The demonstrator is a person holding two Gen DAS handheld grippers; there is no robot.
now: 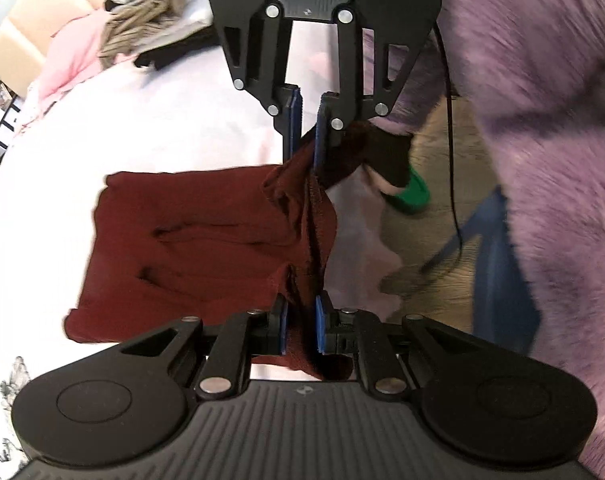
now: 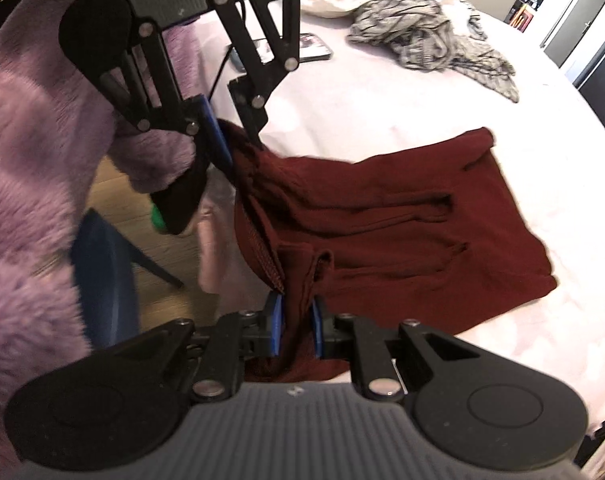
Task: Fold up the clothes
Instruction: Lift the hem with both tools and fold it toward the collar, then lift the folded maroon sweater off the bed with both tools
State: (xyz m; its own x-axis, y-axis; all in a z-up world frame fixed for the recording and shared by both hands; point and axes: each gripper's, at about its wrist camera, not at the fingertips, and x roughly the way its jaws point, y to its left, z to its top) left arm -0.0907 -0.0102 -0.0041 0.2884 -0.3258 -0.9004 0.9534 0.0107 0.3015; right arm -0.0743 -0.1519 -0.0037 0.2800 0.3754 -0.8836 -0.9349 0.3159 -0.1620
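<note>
A dark red garment (image 1: 190, 240) lies spread on the pale bed sheet (image 1: 162, 128), with its near edge raised and bunched. My left gripper (image 1: 302, 320) is shut on that edge at the bottom of the left wrist view, red cloth pinched between its blue pads. My right gripper (image 1: 307, 132) is further along the same edge, also shut on it. In the right wrist view the right gripper (image 2: 296, 320) clamps a fold of the garment (image 2: 402, 220). The left gripper (image 2: 234, 140) holds the hem at upper left. The far part of the garment rests flat on the sheet (image 2: 382, 112).
A grey patterned cloth (image 2: 426, 36) and a dark flat object (image 2: 310, 46) lie further back on the bed. A heap of clothes (image 1: 142, 20) sits at the far end. The person's fluffy purple sleeve (image 1: 542, 120), a blue chair (image 2: 102, 272) and wooden floor lie beside the bed edge.
</note>
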